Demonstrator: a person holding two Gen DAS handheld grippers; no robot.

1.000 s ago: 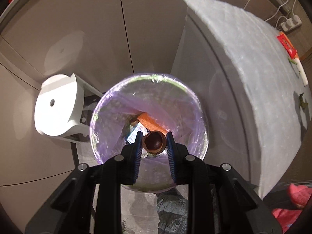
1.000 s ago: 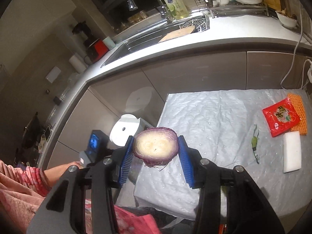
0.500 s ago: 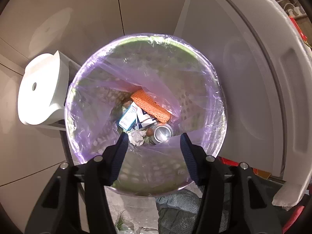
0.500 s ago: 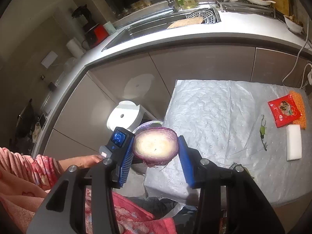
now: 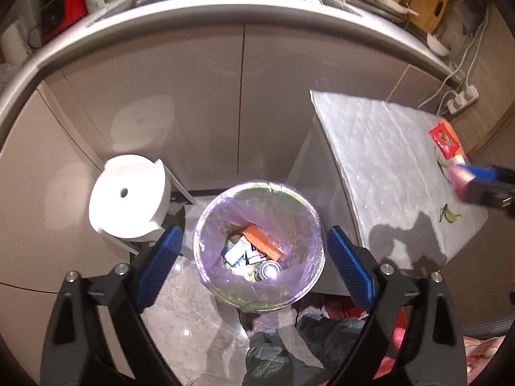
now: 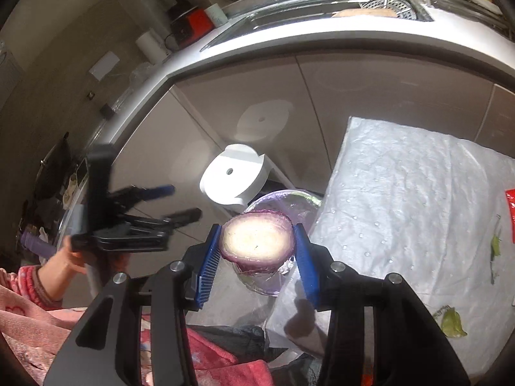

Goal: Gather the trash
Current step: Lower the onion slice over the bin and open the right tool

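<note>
1. Above the purple-lined trash bin (image 5: 259,247), the left tool (image 5: 254,255) gapes wide, holding nothing.
2. Right tool (image 6: 257,251) grips a halved red onion (image 6: 257,241) beside the worktop (image 6: 402,199).

Beige cabinet doors (image 5: 199,103) run beneath a curved grey counter (image 6: 289,45); glossy marbled floor (image 5: 190,321) lies below them.

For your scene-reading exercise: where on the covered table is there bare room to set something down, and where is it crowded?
The table cover is bare across its middle and the side nearest the bin. Clutter sits along the far edge: a red packet and leaf scraps.
</note>
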